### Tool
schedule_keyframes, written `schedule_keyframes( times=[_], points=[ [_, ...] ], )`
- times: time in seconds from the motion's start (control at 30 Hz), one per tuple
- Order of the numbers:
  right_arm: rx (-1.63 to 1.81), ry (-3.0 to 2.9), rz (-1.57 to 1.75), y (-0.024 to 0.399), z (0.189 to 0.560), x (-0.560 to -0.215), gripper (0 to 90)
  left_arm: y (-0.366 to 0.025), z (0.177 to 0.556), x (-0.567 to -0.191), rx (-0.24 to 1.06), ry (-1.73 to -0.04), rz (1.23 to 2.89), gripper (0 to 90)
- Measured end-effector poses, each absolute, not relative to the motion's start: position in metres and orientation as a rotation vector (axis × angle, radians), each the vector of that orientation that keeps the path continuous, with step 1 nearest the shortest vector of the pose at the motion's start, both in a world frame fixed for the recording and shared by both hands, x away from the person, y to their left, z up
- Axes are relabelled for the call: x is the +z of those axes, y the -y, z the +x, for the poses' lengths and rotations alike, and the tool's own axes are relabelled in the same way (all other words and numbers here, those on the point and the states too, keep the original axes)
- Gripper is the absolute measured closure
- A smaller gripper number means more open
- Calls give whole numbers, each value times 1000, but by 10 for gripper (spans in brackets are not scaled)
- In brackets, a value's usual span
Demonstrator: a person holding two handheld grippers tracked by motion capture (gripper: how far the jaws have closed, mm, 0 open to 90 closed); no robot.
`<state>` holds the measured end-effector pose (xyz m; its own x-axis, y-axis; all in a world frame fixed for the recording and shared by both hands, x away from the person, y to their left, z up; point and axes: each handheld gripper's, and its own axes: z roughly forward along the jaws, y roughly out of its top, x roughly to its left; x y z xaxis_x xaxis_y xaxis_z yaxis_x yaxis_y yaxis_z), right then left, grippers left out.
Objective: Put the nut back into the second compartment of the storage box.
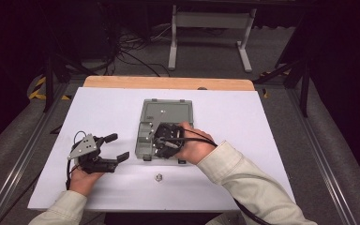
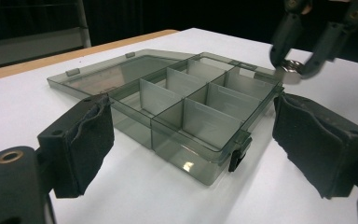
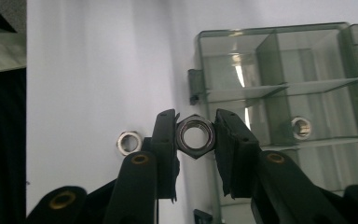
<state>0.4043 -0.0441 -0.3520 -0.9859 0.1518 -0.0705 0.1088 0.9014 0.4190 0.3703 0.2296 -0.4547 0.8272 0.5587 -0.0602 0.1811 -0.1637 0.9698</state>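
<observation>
Left gripper (image 1: pixel 115 146): parked on the desk (image 1: pixel 98 108) left of the box, jaws spread wide, nothing between them.
Loose nut (image 1: pixel 159 177): on the desk below the box; next pick.
Compartment box (image 2: pixel 186 109): open, lid flat behind; one nut (image 3: pixel 301 128) already in a cell.
Right gripper (image 3: pixel 195 135): jaws clamped on a hex nut (image 3: pixel 195 136), raised near the box's front edge, seemingly just outside it.
Handling: carry level over an open cell, lower, then release.

Three hex nuts (image 3: pixel 195 136) are showing (one gripped, one loose, one binned); one compartment box (image 3: pixel 307 60); two grippers.
</observation>
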Motion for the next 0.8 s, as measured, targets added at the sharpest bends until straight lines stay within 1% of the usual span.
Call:
schedule_keyframes(
  times=[0.4,0.8],
  points=[
    [681,-2912,251,38,426,-340,706,-230,370,-455,363,-573,1729,133],
    [670,-2892,292,35,454,-343,707,-230,370,-455,365,-574,1726,133]
  ],
)
